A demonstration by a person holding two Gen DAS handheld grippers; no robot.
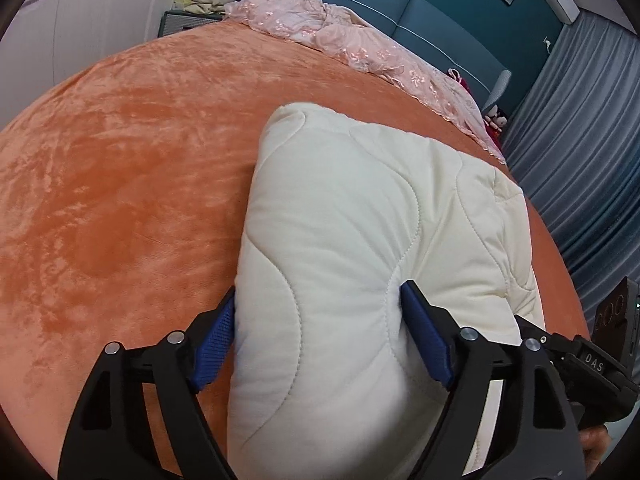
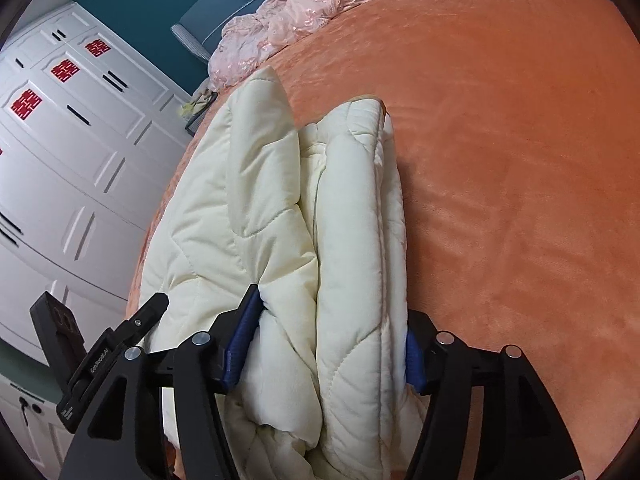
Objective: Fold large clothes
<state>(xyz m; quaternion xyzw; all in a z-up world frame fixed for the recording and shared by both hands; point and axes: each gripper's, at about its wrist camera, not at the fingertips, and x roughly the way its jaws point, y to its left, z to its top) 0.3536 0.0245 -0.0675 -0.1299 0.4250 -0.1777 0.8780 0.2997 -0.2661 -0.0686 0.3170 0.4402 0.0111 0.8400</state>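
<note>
A cream quilted comforter lies folded in thick layers on the orange bed cover. My left gripper is shut on a thick fold of it, blue pads pressed into both sides. In the right wrist view the comforter shows several stacked layers running away from me. My right gripper is shut on the near end of these layers, with its blue pads squeezing the bundle. The other gripper's body shows at the edge of each view.
A pink lace bedspread is bunched along the teal headboard. White wardrobes stand beside the bed. Grey curtains hang on the other side. The orange cover stretches wide to the right.
</note>
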